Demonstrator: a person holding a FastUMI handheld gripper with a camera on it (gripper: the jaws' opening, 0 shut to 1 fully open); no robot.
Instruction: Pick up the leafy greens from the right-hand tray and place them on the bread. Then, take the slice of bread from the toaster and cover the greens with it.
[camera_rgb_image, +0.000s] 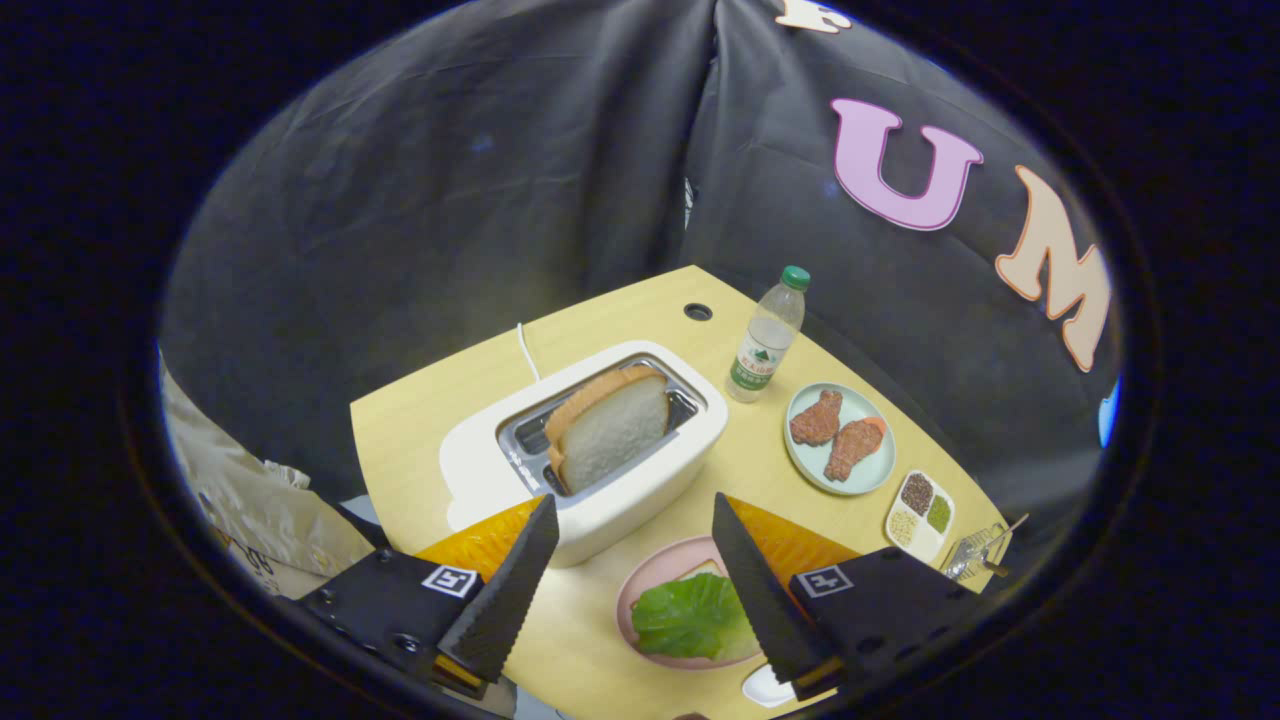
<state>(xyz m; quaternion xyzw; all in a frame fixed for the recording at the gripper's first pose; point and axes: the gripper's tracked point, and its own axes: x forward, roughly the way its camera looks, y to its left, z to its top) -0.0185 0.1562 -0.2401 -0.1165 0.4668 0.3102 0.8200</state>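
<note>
So the gripper (635, 515) is held up above the table (420, 440), jaws spread wide apart with nothing between them, nothing touched by either finger. The white toaster (640, 480) is seen just ahead of the fingertips, and a slice of bread (612, 425) is stuck upright in its slot, leaning a bit, crust showing along the top edge. A white cord (527, 350) is seen running off from behind the toaster at about 11 o'clock.

The leafy greens (690, 615) are already laid on the pink plate (645, 580), which sits on the table below the gap between the fingers, closer to the right finger. A pale corner of bread (702, 570) can be made out poking from under the greens at 12 o'clock; the right edge of the plate is hidden behind the right finger.

From the toaster, a water bottle (768, 340) with a green cap is stood at roughly 1 o'clock, near the toaster's far corner. At about 3 o'clock a light blue plate (870, 475) is set with two brown drumstick-looking pieces (838, 433) on it. Just past that, at 4 o'clock, a small white divided tray (918, 540) with little piles of grains or beans is placed near the table's edge, and something wiry next to it can't really be identified. An orange mat (480, 540) is spotted under the fingers on both sides.
</note>
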